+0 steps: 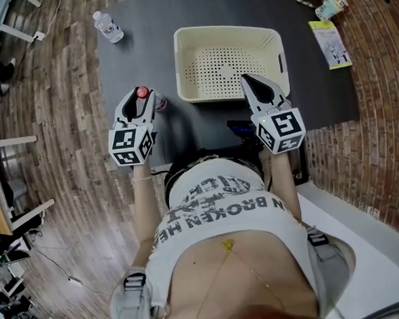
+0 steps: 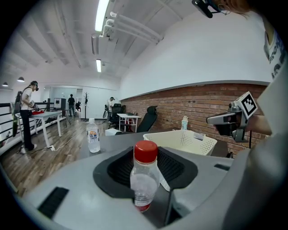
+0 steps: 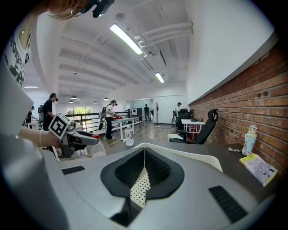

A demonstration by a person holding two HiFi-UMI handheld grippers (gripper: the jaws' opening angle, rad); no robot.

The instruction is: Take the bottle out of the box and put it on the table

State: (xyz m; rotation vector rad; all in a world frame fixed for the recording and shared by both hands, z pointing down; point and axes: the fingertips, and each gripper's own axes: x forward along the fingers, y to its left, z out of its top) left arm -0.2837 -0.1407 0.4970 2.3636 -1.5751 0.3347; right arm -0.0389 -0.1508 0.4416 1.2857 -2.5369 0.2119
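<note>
One bottle (image 2: 144,177) stands near the table's (image 1: 143,30) left edge between the released left gripper's (image 1: 140,95) jaws; the right gripper (image 1: 248,81) is clenched, empty.

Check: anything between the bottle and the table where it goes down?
Nothing visible. The bottle stands between the left gripper's jaws, already outside the basket, with only bare table around it.
</note>
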